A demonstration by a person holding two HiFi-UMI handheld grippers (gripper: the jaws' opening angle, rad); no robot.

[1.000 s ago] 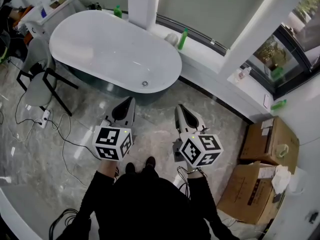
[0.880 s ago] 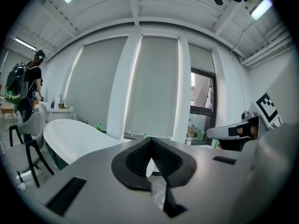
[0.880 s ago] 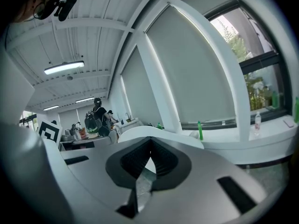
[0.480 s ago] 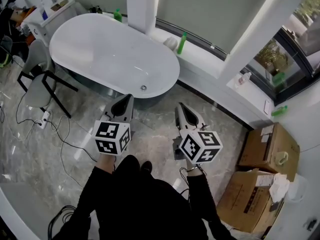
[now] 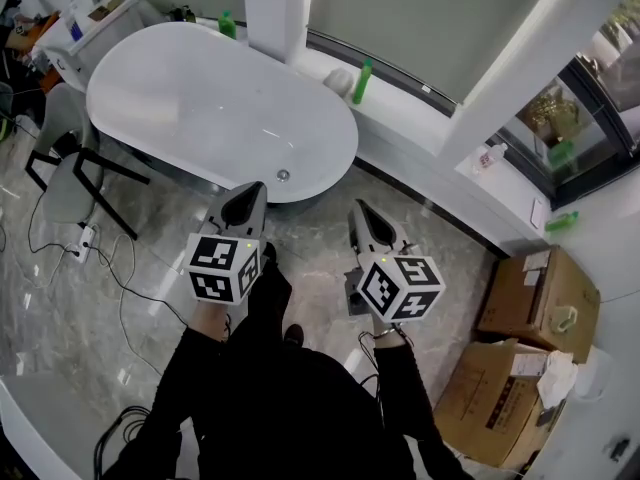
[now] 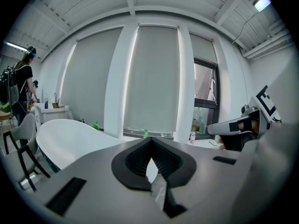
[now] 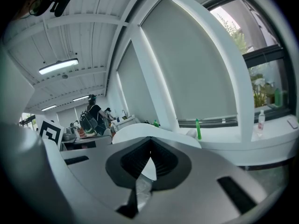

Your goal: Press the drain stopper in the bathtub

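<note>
The bathtub [image 5: 130, 63] is drawn nearer than before — its drain stopper [image 5: 283, 175], centre frame, is not yet reached; left gripper [image 5: 246, 201] and right gripper [image 5: 364, 222] fingers are clenched, empty.

I'm looking into a bathroom corner of a larger, open, rather bare room. A white freestanding tub [image 5: 220, 108] with a drain [image 5: 283, 175] stands on a glossy marble-look floor [image 5: 320, 258]. Behind it runs a long sill [image 5: 400, 103] with green bottles [image 5: 361, 80] under drawn blinds [image 5: 420, 18], and a counter [image 5: 110, 13] with a tap sits at its far end. Cardboard boxes [image 5: 535, 288] are stacked by the wall, and a corded power strip [image 5: 86, 236] lies near a chair [image 5: 60, 183]. Tube lights [image 7: 58, 66] hang from a ribbed ceiling. A person [image 6: 23, 85] stands farther back.
</note>
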